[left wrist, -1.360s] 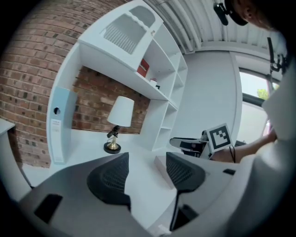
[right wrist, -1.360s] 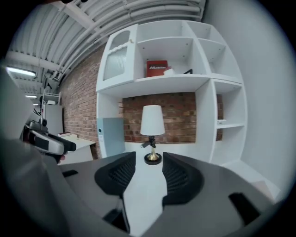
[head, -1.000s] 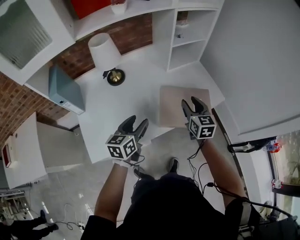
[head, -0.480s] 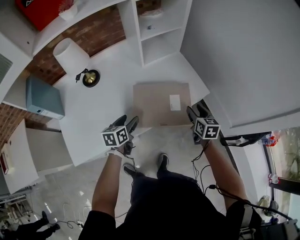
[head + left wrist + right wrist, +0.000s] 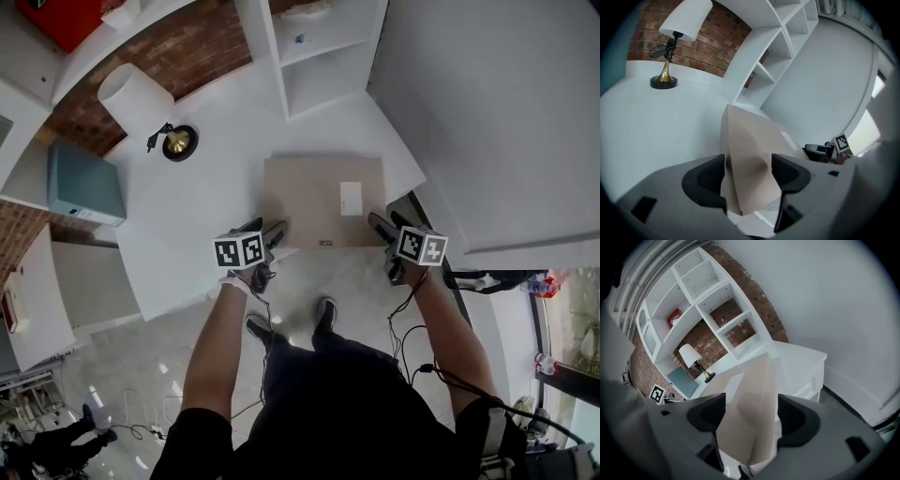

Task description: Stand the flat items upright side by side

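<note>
The flat cardboard box [image 5: 314,202] is straddled at its near corners by the opening, unclamped jaws of the left gripper [image 5: 272,232] and right gripper [image 5: 380,225], likely for upending.

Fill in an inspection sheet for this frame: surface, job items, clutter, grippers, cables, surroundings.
Surface: white table.
Job's things: one flat cardboard box lying at the near edge, white label up.
Clutter: table lamp, teal case at the left.
Grippers: left hand-held gripper and right hand-held gripper each straddle a near box corner, jaws opening.
Cables: black cables hang below both grippers.
Surroundings: white shelving, brick wall, glossy floor.
</note>
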`<state>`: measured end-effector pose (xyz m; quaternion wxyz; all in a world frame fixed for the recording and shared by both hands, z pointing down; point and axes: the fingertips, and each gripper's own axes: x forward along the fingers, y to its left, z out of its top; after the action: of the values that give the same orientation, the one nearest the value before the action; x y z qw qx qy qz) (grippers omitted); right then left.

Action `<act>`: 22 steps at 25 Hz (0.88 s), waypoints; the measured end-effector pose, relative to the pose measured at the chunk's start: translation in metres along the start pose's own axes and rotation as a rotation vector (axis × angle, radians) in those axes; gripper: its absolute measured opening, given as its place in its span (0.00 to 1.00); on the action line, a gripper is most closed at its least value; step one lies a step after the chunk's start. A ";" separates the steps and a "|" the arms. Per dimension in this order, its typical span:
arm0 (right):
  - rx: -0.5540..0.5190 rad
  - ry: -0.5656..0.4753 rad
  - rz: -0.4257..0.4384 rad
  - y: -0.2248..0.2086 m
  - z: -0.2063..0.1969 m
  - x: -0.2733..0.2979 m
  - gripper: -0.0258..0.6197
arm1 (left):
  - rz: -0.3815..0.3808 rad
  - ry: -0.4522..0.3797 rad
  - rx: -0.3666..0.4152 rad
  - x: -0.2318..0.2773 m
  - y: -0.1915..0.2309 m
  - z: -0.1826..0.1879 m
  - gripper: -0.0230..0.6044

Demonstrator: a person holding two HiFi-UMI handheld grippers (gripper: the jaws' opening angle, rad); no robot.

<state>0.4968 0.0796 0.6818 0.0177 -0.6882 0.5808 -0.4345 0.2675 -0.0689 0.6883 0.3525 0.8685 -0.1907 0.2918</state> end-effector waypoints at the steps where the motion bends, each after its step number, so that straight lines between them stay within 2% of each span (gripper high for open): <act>1: 0.010 0.005 0.001 -0.002 0.001 0.003 0.58 | -0.004 0.016 0.004 0.004 -0.001 -0.001 0.50; 3: 0.017 0.029 0.000 -0.004 -0.002 0.008 0.62 | -0.008 0.031 -0.008 0.009 -0.001 -0.003 0.50; 5: 0.021 0.076 0.007 -0.001 -0.012 0.016 0.62 | -0.004 0.034 -0.031 0.009 0.001 -0.003 0.51; 10: 0.043 0.120 0.024 0.006 -0.016 0.017 0.55 | 0.024 0.037 -0.049 0.002 0.004 -0.007 0.50; 14: -0.014 0.113 0.034 0.026 0.001 0.014 0.50 | 0.018 0.031 -0.095 -0.010 0.011 -0.009 0.50; 18: -0.105 0.100 0.055 0.069 0.019 0.022 0.49 | 0.022 -0.026 -0.178 -0.040 0.029 -0.009 0.50; 22: -0.141 0.108 0.118 0.119 0.022 0.041 0.49 | 0.079 -0.115 -0.193 -0.090 0.053 0.000 0.50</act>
<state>0.4148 -0.0031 0.6294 -0.0365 -0.6280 0.6494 -0.4272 0.1712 -0.0930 0.6573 0.4113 0.8376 -0.2718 0.2353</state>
